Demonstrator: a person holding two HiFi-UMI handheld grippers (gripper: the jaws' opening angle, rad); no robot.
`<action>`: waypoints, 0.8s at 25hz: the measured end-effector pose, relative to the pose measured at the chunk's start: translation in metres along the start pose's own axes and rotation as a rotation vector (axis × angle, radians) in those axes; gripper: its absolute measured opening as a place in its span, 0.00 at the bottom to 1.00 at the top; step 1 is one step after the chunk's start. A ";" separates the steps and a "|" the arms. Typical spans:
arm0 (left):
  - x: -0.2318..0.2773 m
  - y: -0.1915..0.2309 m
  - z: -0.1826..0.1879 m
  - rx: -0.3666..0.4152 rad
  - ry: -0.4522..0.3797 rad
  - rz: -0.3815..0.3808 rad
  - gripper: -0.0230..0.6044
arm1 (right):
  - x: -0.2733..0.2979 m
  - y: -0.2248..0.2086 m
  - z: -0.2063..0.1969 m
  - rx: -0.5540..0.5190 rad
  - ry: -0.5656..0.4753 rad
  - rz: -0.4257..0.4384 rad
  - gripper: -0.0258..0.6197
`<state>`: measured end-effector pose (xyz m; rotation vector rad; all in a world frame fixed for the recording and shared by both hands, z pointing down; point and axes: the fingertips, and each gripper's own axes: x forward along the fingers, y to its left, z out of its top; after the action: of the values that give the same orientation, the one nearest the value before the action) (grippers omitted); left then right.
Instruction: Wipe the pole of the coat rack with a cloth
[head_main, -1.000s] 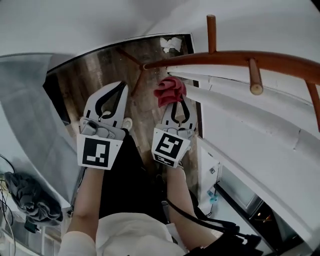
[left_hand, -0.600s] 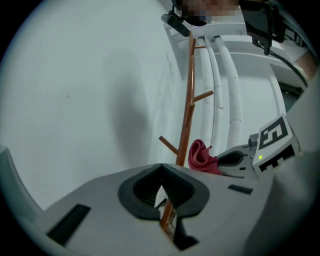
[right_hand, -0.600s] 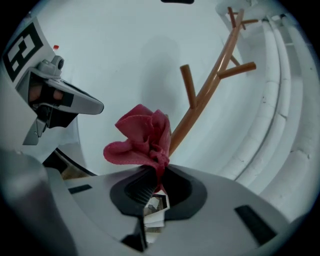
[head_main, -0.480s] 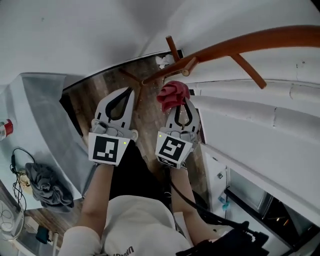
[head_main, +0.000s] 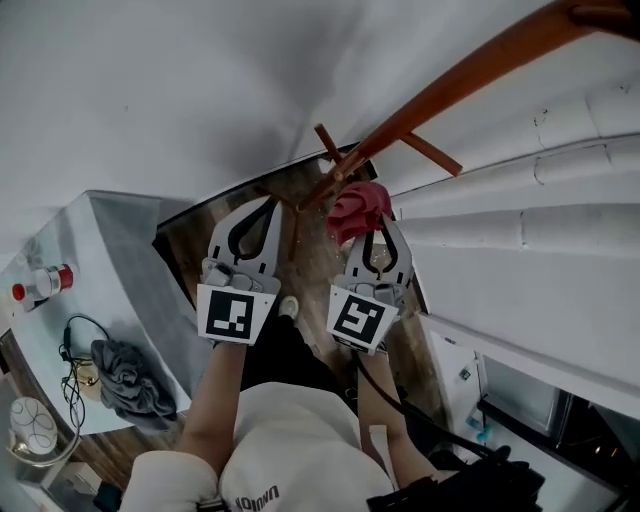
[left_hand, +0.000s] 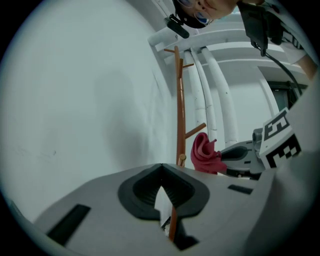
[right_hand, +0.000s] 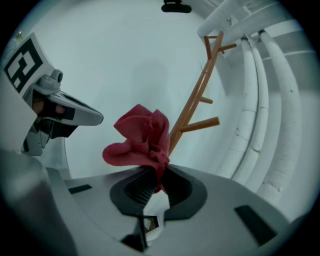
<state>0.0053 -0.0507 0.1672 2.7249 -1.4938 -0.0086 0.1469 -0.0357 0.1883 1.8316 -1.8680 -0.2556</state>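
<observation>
Right gripper (right_hand: 159, 172) first: its jaws are clamped tight on a bunched-up red cloth (right_hand: 142, 137), pinched by its lower fold so the rest puffs out above the tips. In the right gripper view, the cloth sits dead centre and overlaps the lower part of the reddish-brown wooden coat rack pole (right_hand: 192, 107). The pole slants off to the upper right with short pegs sticking out. I honestly can't say if the cloth is touching the wood or is just beside it.

Left gripper (left_hand: 160, 167): jaws closed on each other, nothing in them. Its view has the pole running straight up mid-frame and the cloth just right of it.

From the head view, both grippers sit side by side in the middle. The cloth (head_main: 358, 207) is just under the pole (head_main: 450, 85), which cuts across toward the upper right corner. Fat white pipes (head_main: 520, 230) fill the right side. A crumpled grey fabric bundle (head_main: 125, 375) lies on a pale table (head_main: 110, 260) at lower left.
</observation>
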 end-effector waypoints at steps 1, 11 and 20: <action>-0.001 -0.001 0.006 0.009 -0.008 -0.003 0.06 | -0.002 -0.004 0.006 0.013 -0.025 -0.010 0.11; 0.011 -0.009 0.054 0.092 -0.080 -0.060 0.06 | -0.015 -0.027 0.040 0.032 -0.118 -0.037 0.11; 0.019 -0.018 0.089 0.086 -0.162 -0.073 0.06 | -0.021 -0.042 0.064 -0.024 -0.166 -0.061 0.11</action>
<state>0.0290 -0.0594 0.0775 2.9086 -1.4632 -0.1756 0.1530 -0.0319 0.1095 1.9041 -1.9112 -0.4621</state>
